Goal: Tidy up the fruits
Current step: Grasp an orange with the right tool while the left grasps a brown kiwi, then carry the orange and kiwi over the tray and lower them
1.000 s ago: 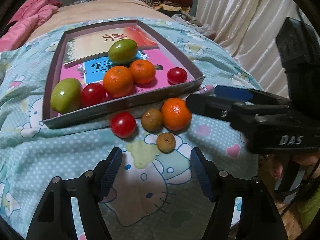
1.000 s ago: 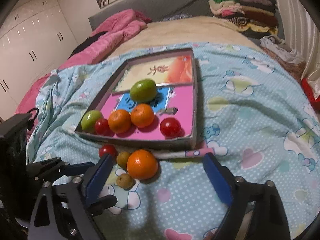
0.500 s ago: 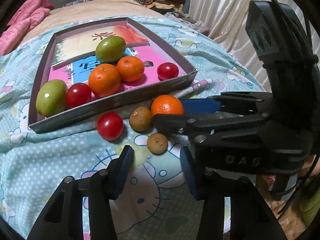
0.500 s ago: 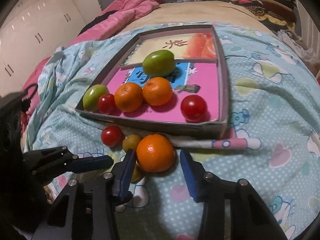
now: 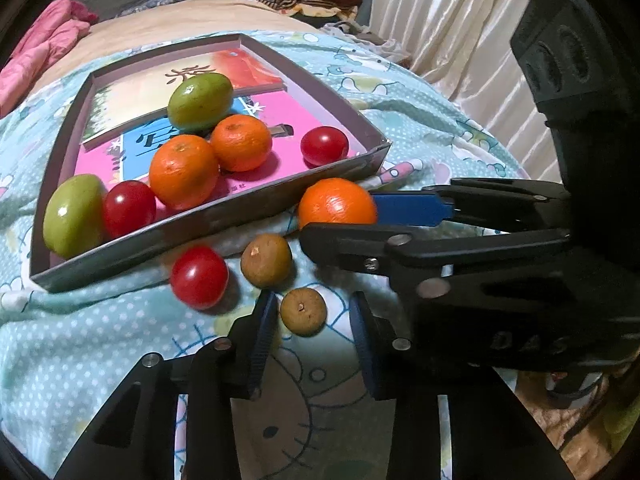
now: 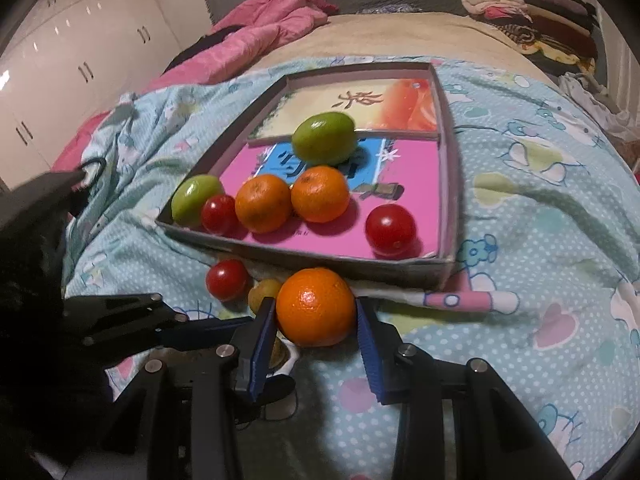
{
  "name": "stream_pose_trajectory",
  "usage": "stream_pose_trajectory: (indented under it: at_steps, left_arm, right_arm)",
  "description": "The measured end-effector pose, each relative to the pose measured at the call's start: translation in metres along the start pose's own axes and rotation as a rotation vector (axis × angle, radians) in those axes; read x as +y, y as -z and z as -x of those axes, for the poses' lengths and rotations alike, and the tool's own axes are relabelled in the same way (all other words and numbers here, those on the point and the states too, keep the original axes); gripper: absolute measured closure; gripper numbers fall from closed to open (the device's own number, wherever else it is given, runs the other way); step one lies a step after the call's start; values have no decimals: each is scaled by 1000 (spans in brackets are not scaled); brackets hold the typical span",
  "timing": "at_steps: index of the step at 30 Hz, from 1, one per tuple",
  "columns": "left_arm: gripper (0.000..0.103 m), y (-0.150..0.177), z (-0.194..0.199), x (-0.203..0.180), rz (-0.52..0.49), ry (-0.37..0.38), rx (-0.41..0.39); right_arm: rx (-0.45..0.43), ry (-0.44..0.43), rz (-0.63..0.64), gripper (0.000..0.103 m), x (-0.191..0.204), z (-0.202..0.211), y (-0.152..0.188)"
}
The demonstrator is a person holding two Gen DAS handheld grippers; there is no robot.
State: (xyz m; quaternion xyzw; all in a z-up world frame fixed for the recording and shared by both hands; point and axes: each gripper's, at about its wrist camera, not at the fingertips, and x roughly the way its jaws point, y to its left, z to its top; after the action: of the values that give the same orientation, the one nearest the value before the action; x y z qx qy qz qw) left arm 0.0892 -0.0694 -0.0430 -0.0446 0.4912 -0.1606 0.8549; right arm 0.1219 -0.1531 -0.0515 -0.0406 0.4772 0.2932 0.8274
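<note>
Our left gripper (image 5: 310, 316) closes around the small brown fruit (image 5: 303, 311), untouched; our right gripper (image 6: 316, 314) clenches, closing, the orange (image 6: 315, 307) at the tray's (image 6: 304, 249) six o'clock.

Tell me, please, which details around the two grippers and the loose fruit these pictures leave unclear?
- Left wrist view: whether the left gripper touches the small brown fruit; gaps are unclear as it closes.
- Right wrist view: that fruit is hidden behind the closing right gripper around the loose orange.
- Left wrist view: the right gripper covers the orange's underside.
</note>
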Motion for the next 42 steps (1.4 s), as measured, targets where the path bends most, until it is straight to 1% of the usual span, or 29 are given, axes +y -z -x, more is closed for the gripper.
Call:
stream_pose_trajectory:
  at_steps: [3,4,5,9,18,25,33,42]
  left_arm:
    - [71,-1,-3,1,-3,-3,1]
    - [77,-1,-4,0,-5,-5,0]
    - [79,-2,-3,1,-8,-5,1]
    - [79,-4,2,7,20,31,2]
    - [79,-4,32,16,55,53,-68]
    - [79,-7,51,26,86,41,-121]
    - [79,-10,62,35,112,31,-156]
    - [79,-19,74,45,139,6,-208]
  right_arm:
    - [-11,-17,-31,64,-6,5,0]
    - [-13,-21,-36,64,-7,5,0]
    - [-15,-23,-39,64,-8,6,0]
    - [-21,-24,-39,64,-8,7,-1]
    - [-75,-55,-65,64,-13,20,-2]
    - [-127,-73,-58,64,-10,30,-6]
    - [-155,-75,-57,64,-10,34,-9]
    - [-214,-89,-43,64,-6,42,-14]
